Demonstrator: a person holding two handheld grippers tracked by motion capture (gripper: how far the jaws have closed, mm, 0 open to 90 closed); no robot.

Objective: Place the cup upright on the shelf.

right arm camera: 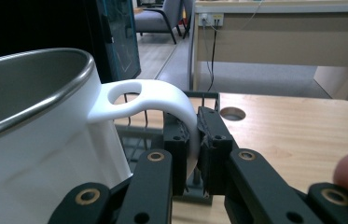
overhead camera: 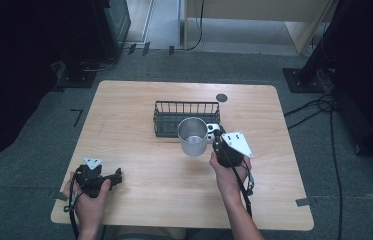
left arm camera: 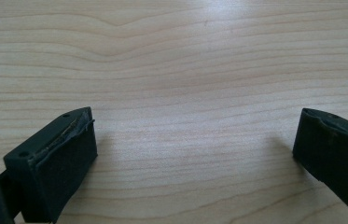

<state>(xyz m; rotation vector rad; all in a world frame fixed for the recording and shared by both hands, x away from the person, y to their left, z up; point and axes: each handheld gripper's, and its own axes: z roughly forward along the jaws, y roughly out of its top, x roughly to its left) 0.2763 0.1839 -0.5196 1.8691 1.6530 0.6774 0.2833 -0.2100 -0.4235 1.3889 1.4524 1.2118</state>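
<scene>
Beside the basket [overhead camera: 186, 118], near mid-table, the right gripper [right arm camera: 194, 156] was clenched on the handle [right arm camera: 162, 95] of the mug [overhead camera: 193, 136]. The left gripper [left arm camera: 195, 149] rested with its jaws spread over bare table [left arm camera: 185, 70]. The step looked like carrying the mug; setting it down would call for a level, steady wrist.

Even overhead light; dark room edges; soft shadows under black padded jaws; near white metal-lined mug [right arm camera: 36, 135] blurred.
</scene>
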